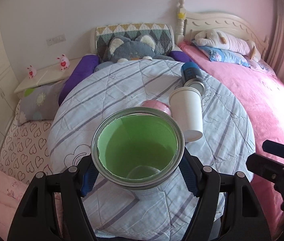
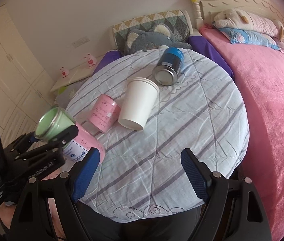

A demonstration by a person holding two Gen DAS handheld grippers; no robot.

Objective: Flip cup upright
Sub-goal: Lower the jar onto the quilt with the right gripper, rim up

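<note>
My left gripper is shut on a pink can with a green inside and metal rim. The can's open mouth faces the left camera. In the right wrist view the can is tilted at the table's left edge, held by the left gripper. A white paper cup lies on its side mid-table, base toward me; it also shows in the left wrist view. My right gripper is open and empty above the near part of the table.
A round table with a striped quilt cover. A second pink can lies beside the white cup. A blue can lies on its side at the back. A pink bed is on the right, plush toys and pillows behind.
</note>
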